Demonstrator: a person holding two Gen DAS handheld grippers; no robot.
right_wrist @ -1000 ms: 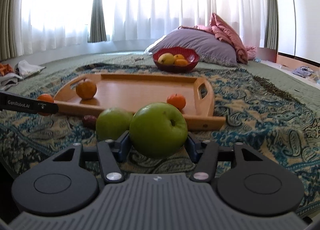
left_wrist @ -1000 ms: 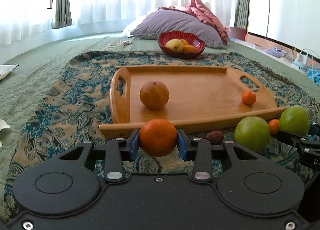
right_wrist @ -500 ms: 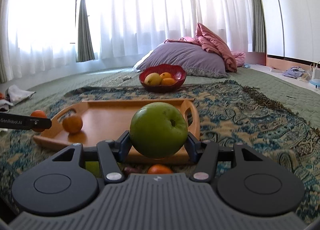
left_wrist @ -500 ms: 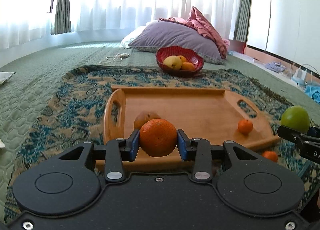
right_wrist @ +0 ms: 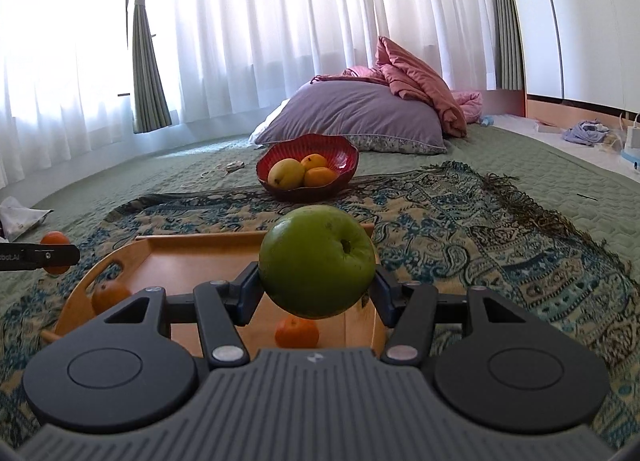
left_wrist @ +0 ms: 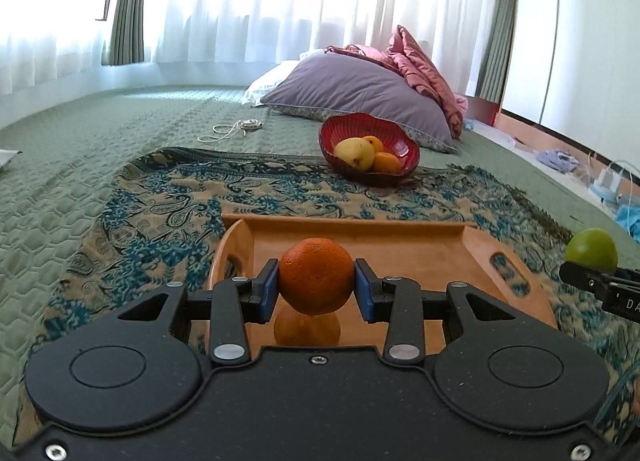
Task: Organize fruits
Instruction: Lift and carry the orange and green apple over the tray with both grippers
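Observation:
My left gripper (left_wrist: 316, 291) is shut on an orange (left_wrist: 316, 275) and holds it above the near left part of the wooden tray (left_wrist: 420, 249). A larger orange fruit (left_wrist: 306, 327) lies on the tray right under it. My right gripper (right_wrist: 316, 295) is shut on a green apple (right_wrist: 316, 261) above the tray's (right_wrist: 188, 257) right side. A small tangerine (right_wrist: 297, 332) and the larger orange fruit (right_wrist: 110, 295) lie on the tray. The red bowl (left_wrist: 370, 153) with a yellow fruit and two oranges stands beyond the tray; it also shows in the right wrist view (right_wrist: 308, 173).
The tray rests on a blue patterned cloth (left_wrist: 160, 197) over a green quilted bed. A purple pillow (left_wrist: 360, 93) and pink bedding lie behind the bowl. A white cord (left_wrist: 228, 129) lies at the back left. Loose items sit on the floor at far right (right_wrist: 588, 133).
Both grippers have risen and moved forward over the tray with their fruit. The second green apple and other fruits on the cloth have dropped out of view.

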